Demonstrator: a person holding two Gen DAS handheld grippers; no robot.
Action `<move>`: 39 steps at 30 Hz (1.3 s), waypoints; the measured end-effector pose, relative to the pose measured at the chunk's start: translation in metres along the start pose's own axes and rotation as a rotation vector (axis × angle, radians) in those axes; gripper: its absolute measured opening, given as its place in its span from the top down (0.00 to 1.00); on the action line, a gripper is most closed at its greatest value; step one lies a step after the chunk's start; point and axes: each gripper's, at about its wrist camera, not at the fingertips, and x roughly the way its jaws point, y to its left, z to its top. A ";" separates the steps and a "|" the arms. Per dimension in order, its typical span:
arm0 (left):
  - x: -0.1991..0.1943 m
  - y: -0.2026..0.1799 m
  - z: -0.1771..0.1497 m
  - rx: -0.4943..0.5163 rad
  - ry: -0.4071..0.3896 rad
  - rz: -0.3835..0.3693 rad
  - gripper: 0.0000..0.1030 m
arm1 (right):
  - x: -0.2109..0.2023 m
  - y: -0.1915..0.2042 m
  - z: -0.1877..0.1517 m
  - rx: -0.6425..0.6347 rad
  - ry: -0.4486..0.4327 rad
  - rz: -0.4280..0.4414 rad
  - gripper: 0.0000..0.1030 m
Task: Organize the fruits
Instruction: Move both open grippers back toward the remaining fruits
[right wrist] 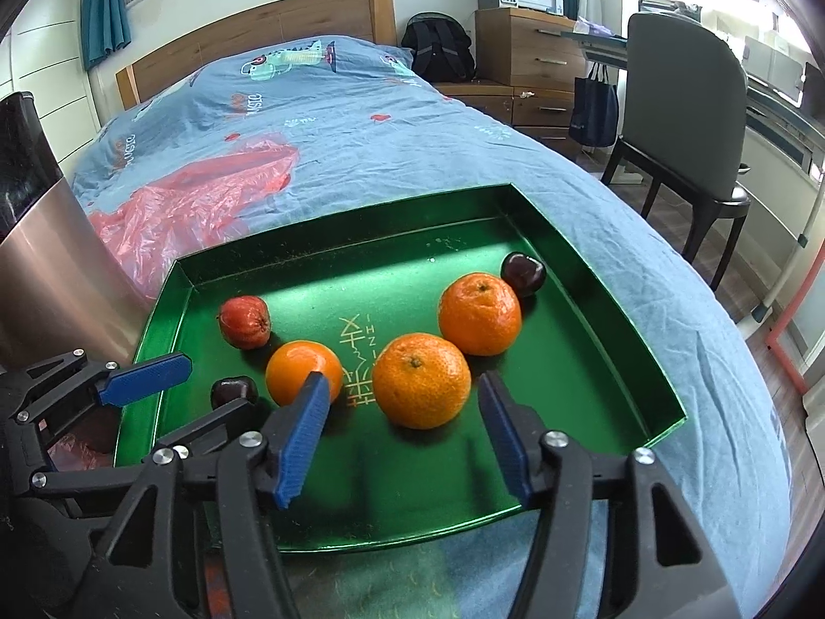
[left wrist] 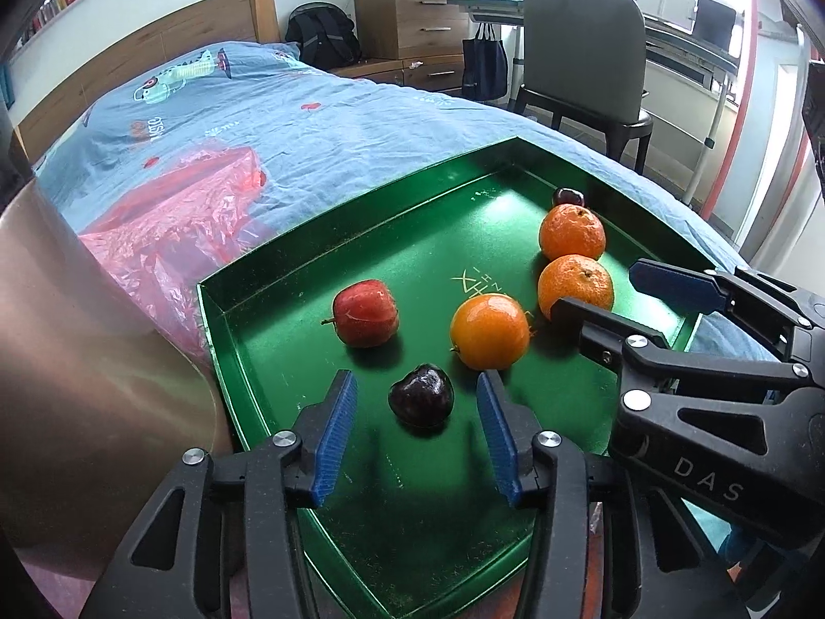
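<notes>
A green tray (left wrist: pixel 247 340) lies on the blue bedspread with several fruits in it. A dark plum (left wrist: pixel 421 396) rests between the blue pads of my left gripper (left wrist: pixel 416 381), with a gap on each side; the gripper is open. Beyond it lie a red apple (left wrist: pixel 366 312) and a smooth orange (left wrist: pixel 490 330). My right gripper (right wrist: pixel 402 381) is open around the nearer mandarin (right wrist: pixel 421 379), its pads clear of the peel. A second mandarin (right wrist: pixel 479 312) and another dark plum (right wrist: pixel 523 268) sit behind, near the tray's far right corner.
A crumpled pink plastic bag (right wrist: pixel 196 191) lies on the bed left of the tray. A metal cylinder (right wrist: pixel 51 258) stands close at the left. Right of the bed are a grey chair (right wrist: pixel 686 103), wooden drawers (right wrist: pixel 526 46) and a black backpack (right wrist: pixel 438 46).
</notes>
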 end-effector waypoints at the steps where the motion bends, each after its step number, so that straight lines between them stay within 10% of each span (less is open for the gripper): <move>1: -0.004 -0.001 0.000 0.005 -0.009 -0.002 0.57 | -0.003 0.000 0.000 -0.001 -0.003 -0.004 0.15; 39: -0.161 0.027 -0.070 -0.032 -0.133 -0.057 0.39 | -0.136 0.054 -0.030 0.005 -0.063 -0.054 0.00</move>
